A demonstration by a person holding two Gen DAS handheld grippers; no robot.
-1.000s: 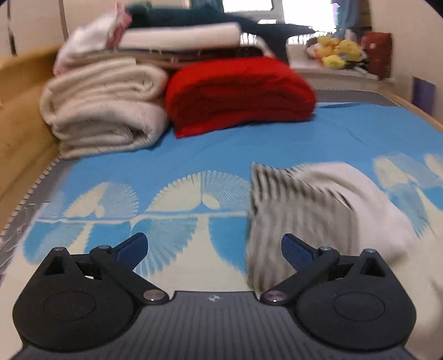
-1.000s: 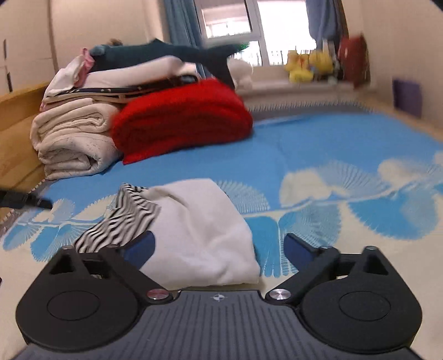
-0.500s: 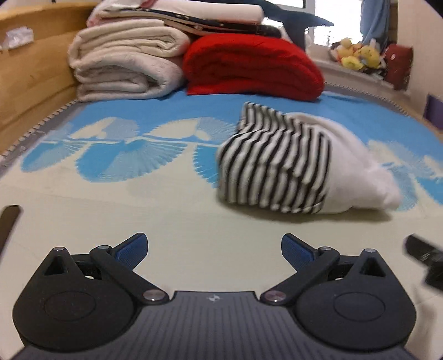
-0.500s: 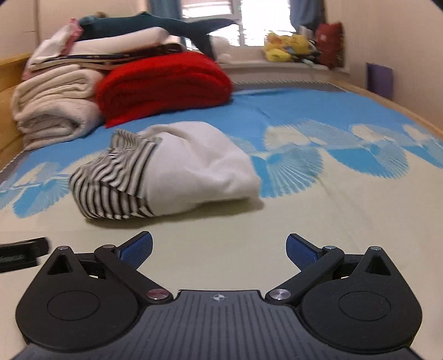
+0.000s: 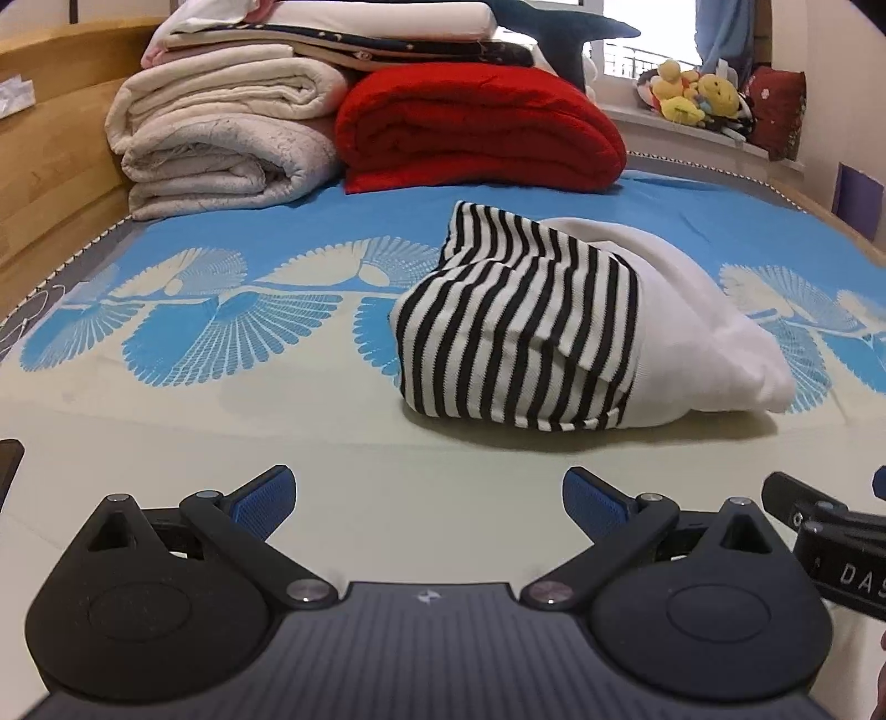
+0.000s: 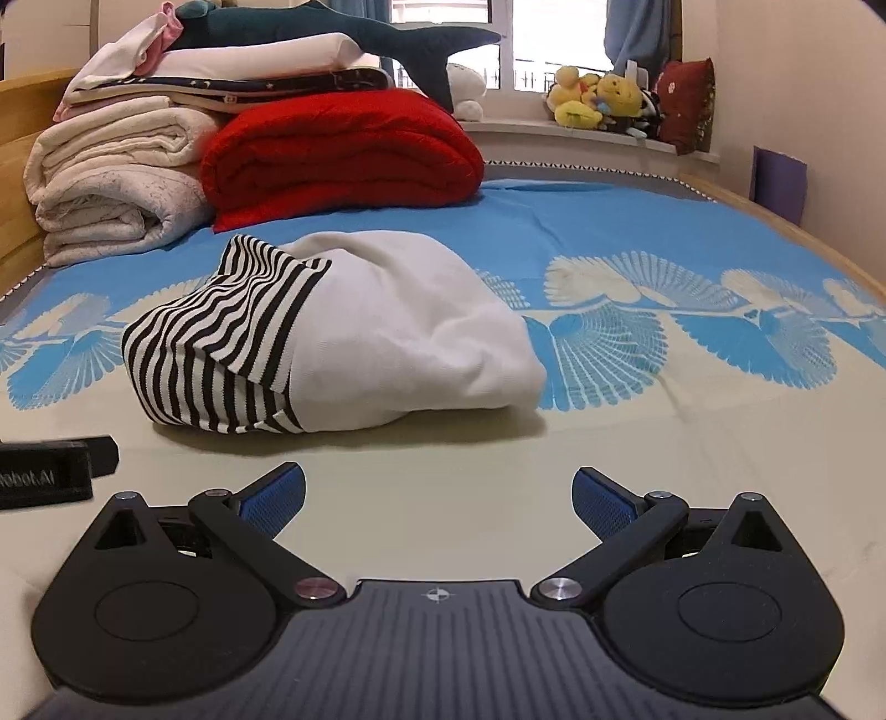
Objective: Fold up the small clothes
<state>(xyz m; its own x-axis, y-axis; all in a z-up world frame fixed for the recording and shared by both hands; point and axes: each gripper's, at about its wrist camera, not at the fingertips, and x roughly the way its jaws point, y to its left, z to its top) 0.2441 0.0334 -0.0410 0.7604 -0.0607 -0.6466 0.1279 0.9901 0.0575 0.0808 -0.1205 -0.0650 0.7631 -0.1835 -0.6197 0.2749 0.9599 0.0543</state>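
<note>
A small folded garment (image 5: 581,327), white with a black-and-white striped part on its left, lies on the blue and cream bedspread (image 5: 221,310). It also shows in the right wrist view (image 6: 343,332). My left gripper (image 5: 429,498) is open and empty, low over the bed, a short way in front of the garment. My right gripper (image 6: 437,495) is open and empty, also in front of it. The right gripper's edge shows at the right of the left wrist view (image 5: 830,531); the left gripper's edge shows at the left of the right wrist view (image 6: 50,465).
Folded cream blankets (image 5: 221,149) and a red blanket (image 5: 476,133) are stacked at the bed's far end, with more linen and a plush shark (image 6: 343,33) on top. A wooden bed frame (image 5: 50,183) runs along the left. Stuffed toys (image 6: 598,99) sit on the windowsill.
Both grippers have drawn back and dropped low from the garment, which now lies farther ahead. Both stay open and empty.
</note>
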